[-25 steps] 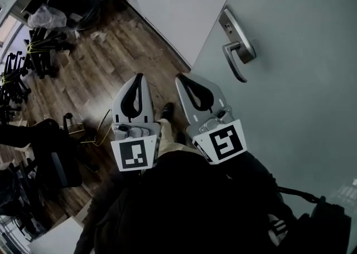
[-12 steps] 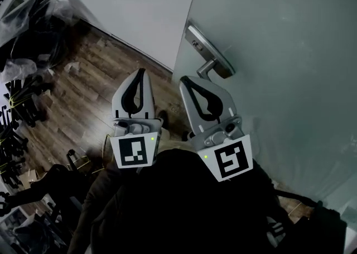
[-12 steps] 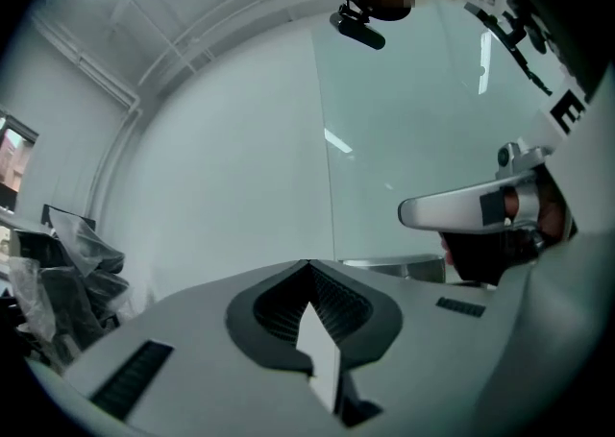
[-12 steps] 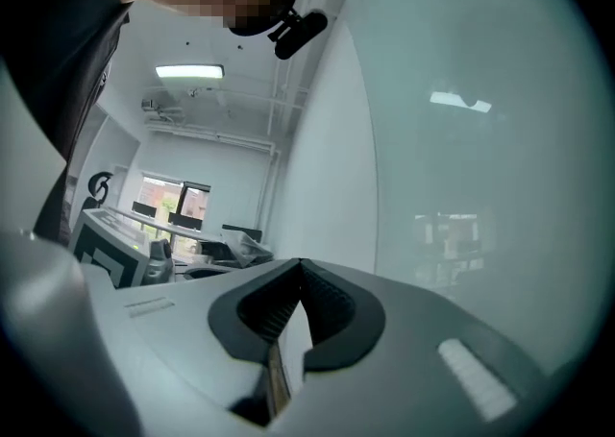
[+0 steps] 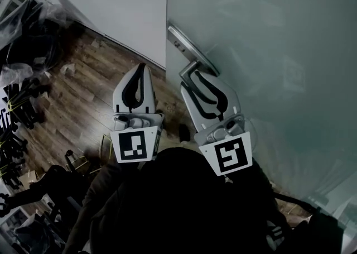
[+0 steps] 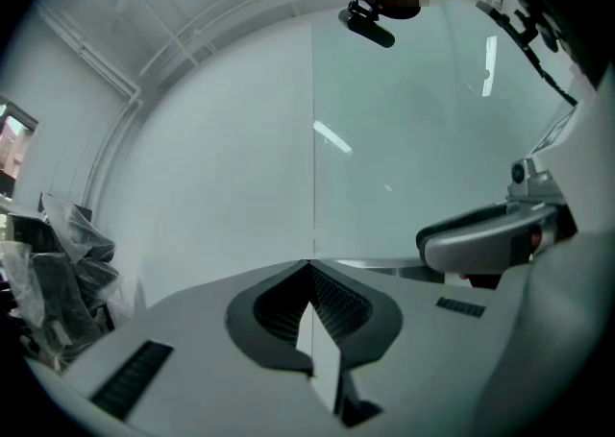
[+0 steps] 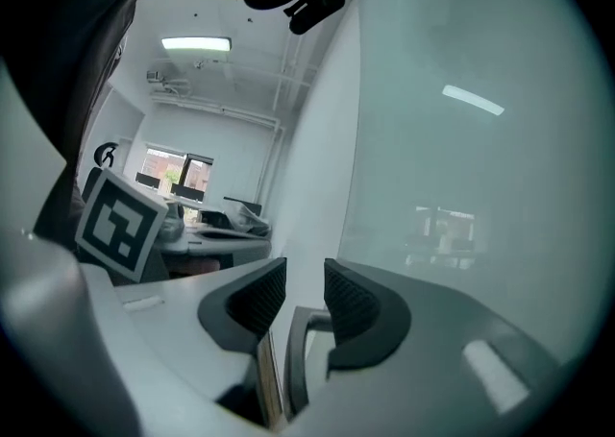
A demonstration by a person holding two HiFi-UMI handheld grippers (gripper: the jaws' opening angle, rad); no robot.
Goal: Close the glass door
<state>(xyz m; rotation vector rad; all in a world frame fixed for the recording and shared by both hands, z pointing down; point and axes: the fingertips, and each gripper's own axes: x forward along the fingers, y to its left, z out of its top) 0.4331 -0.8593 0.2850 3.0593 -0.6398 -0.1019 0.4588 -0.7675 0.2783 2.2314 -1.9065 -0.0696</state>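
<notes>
The frosted glass door (image 5: 279, 52) fills the right of the head view, its edge close to the white wall (image 5: 111, 1). Its metal lever handle (image 5: 192, 64) sticks out near that edge. My right gripper (image 5: 195, 78) points at the lever and its jaws are opening. In the right gripper view the lever (image 7: 296, 344) lies low in the gap of the right gripper (image 7: 306, 272), and the pads do not press on it. My left gripper (image 5: 139, 71) is shut and empty beside it, left of the door edge. From the left gripper (image 6: 309, 267) I see door (image 6: 432, 137) and wall.
Wooden floor (image 5: 72, 102) runs along the wall below the grippers. Black chairs and plastic bags (image 5: 22, 80) crowd the far left. The person's dark sleeves fill the bottom of the head view. A desk and window show behind in the right gripper view (image 7: 192, 195).
The door edge has come much closer to the white wall. Both grippers have moved along with the handle, and the right jaws have gone from shut to apart around the lever.
</notes>
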